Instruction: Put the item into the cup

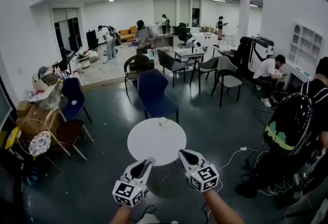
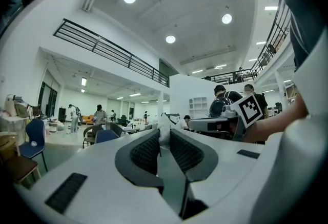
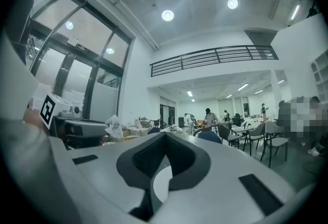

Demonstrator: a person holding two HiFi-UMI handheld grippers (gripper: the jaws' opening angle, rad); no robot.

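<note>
A small pale cup [image 1: 163, 121] stands near the far edge of a round white table [image 1: 148, 143]. My left gripper [image 1: 149, 160] hovers at the table's near edge, and its pads are shut on a small white crumpled item [image 2: 164, 133]. That item [image 3: 113, 126] also shows at the tip of the left gripper in the right gripper view. The right gripper [image 1: 181, 153] is held beside the left one, just off the table's near right edge. Its jaws [image 3: 165, 135] meet at the tips with nothing between them.
A blue chair [image 1: 154, 92] stands just behind the table. Wooden chairs and a wicker basket [image 1: 36, 138] crowd the left. A white cable [image 1: 233, 155] runs over the floor at the right, next to a person with a black backpack [image 1: 289, 123].
</note>
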